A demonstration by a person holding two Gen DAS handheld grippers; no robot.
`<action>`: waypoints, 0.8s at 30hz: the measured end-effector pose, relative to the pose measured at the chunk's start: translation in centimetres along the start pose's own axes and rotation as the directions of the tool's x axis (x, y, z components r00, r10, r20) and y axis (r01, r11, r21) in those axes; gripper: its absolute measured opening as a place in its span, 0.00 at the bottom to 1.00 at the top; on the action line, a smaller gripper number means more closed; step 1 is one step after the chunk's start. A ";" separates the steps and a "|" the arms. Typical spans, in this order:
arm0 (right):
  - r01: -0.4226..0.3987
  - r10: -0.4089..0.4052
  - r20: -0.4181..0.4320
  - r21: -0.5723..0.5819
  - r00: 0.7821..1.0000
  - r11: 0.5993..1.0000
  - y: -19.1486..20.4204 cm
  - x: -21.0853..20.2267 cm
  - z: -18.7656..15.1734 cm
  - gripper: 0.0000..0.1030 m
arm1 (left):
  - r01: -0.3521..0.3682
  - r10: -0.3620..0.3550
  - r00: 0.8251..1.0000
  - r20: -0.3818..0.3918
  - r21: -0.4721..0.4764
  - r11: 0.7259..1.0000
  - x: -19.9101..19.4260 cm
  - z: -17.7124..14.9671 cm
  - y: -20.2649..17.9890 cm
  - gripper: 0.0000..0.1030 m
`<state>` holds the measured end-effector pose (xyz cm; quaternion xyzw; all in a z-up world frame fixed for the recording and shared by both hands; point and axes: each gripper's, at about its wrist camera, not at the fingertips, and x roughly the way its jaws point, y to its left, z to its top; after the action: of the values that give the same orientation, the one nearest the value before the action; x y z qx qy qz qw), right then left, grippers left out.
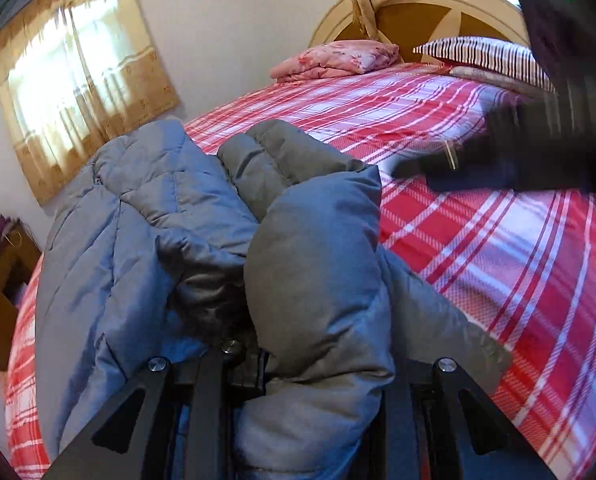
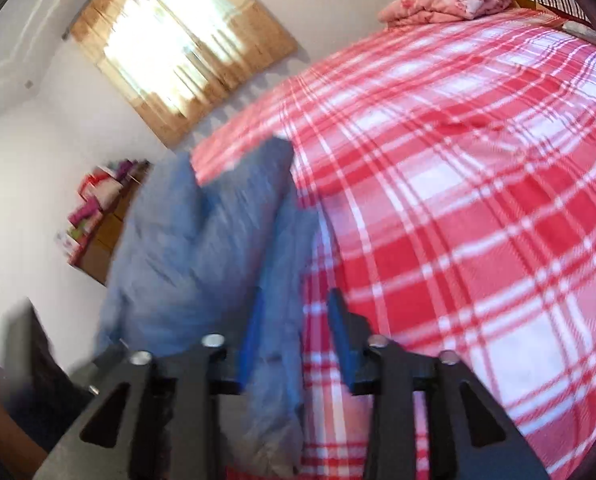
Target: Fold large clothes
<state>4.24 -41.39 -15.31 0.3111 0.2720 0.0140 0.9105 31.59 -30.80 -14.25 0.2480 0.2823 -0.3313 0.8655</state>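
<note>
A grey-blue padded jacket (image 1: 170,216) lies bunched on a bed with a red-and-white plaid sheet (image 1: 497,264). In the left wrist view a thick fold of it bulges up between my left gripper's (image 1: 321,360) jaws and hides the fingers; that gripper is shut on the jacket. In the right wrist view, which is blurred, the jacket (image 2: 202,248) hangs at the left. My right gripper (image 2: 298,320) is open. Its blue pads (image 2: 341,336) stand apart, with a strip of jacket beside the left pad and bare sheet (image 2: 457,200) beside the right one.
A folded pink blanket (image 1: 333,60) and a striped pillow (image 1: 485,56) lie at the headboard. A curtained window (image 1: 78,92) is on the left wall, with wooden furniture (image 1: 2,280) below it. A dark blurred shape (image 1: 497,152) crosses the bed at the right.
</note>
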 end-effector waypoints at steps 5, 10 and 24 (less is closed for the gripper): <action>-0.156 0.152 -0.066 -0.068 0.986 0.985 2.6 1.7 2.6 0.67 | -0.016 0.016 0.999 0.029 0.006 1.000 -0.4 -1.7 0.1 0.25; -0.052 0.029 -0.145 -0.159 0.989 0.986 3.7 6.6 2.7 0.47 | -0.007 0.007 0.999 0.047 -0.004 1.000 -0.6 -2.3 0.4 0.25; -0.037 -0.012 -0.273 -0.174 0.962 0.984 3.3 13.4 -0.5 0.23 | -0.013 0.005 0.989 0.147 0.051 0.999 -13.7 -9.7 2.2 0.47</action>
<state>15.87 -35.89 -20.23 0.2256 0.3906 0.0869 0.8883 21.48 -17.44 -11.73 0.2467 0.2077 -0.3521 0.8786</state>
